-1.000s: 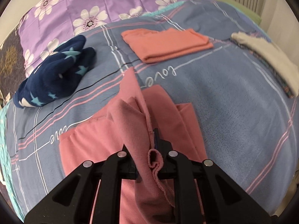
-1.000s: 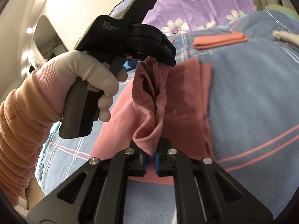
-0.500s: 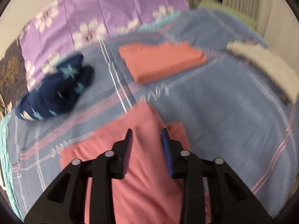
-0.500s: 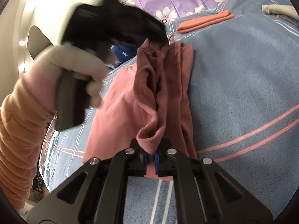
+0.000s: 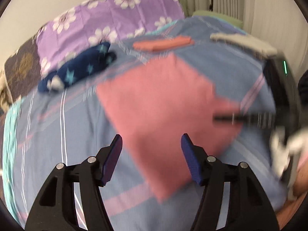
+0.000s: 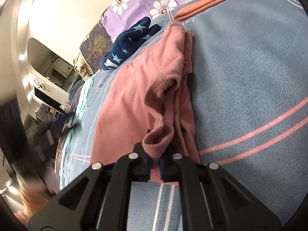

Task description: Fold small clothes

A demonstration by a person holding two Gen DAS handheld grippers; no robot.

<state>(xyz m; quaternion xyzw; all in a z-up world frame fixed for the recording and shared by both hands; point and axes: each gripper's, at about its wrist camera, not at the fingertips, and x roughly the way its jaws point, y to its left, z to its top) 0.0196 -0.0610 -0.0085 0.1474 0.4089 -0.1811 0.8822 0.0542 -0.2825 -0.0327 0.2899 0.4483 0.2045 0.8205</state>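
Observation:
A pink garment [image 5: 159, 104] [image 6: 134, 88] lies partly folded on the blue striped bedspread [image 5: 57, 127]. My left gripper [image 5: 150, 152] hovers over its near corner with jaws opening, nothing pressed between the blue pads; this view is motion-blurred. In the right wrist view my right gripper [image 6: 155, 163] is shut on a bunched hem of the pink garment, with a loose fold running away from it. The right gripper's black body [image 5: 277, 96] and a gloved hand [image 5: 288, 148] show at the right edge of the left wrist view.
A folded orange garment [image 5: 163, 44] [image 6: 202, 3] lies farther up the bed. A navy star-patterned garment [image 5: 80, 69] [image 6: 130, 42] is crumpled at the left, a white cloth [image 5: 240, 38] at the right. Purple flowered pillows [image 5: 107, 23] lie at the head; furniture stands beyond the bed's left edge.
The left gripper let go of the pink garment, opened and swung away across the bed. The lifted fold has dropped flat. The right gripper kept its hold and rolled slightly.

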